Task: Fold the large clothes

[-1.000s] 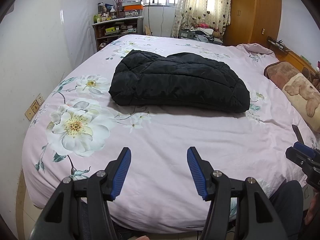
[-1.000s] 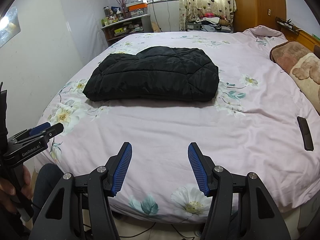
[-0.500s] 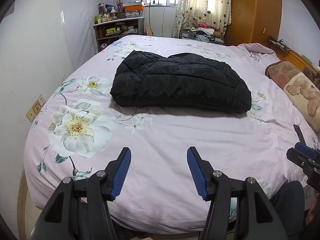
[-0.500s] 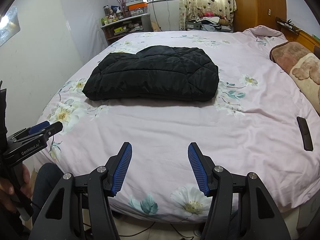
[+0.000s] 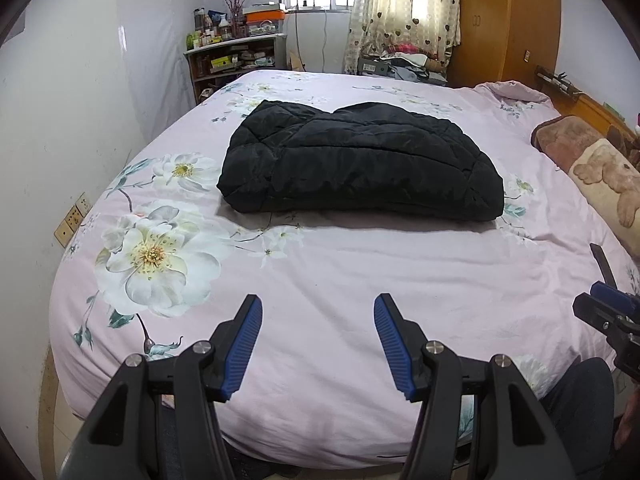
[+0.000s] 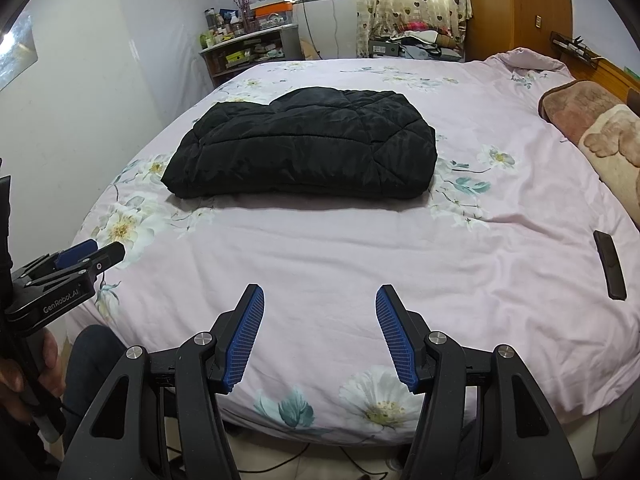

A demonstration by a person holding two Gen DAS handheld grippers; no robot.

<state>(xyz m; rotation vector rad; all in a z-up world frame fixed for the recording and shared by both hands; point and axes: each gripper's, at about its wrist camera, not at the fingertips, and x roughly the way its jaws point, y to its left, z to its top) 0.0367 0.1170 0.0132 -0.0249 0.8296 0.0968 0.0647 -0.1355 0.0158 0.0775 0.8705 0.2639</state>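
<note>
A black quilted jacket (image 5: 356, 164) (image 6: 304, 146) lies folded into a thick rectangle in the middle of the pink floral bed (image 5: 340, 276) (image 6: 360, 248). My left gripper (image 5: 318, 310) hangs open over the bed's near edge, well short of the jacket, with nothing between its blue pads. My right gripper (image 6: 320, 298) is open too, empty, at the same distance from the jacket. Each gripper shows at the edge of the other's view: the right gripper (image 5: 608, 312) at the far right, the left gripper (image 6: 76, 260) at the far left, held by a hand (image 6: 24, 376).
A dark remote-like bar (image 6: 609, 264) lies on the bed's right side. A brown and cream blanket (image 5: 592, 172) sits by the headboard at the right. A cluttered shelf (image 5: 236, 60), a curtained window and a wooden wardrobe (image 5: 504, 20) stand beyond the bed. A white wall runs along the left.
</note>
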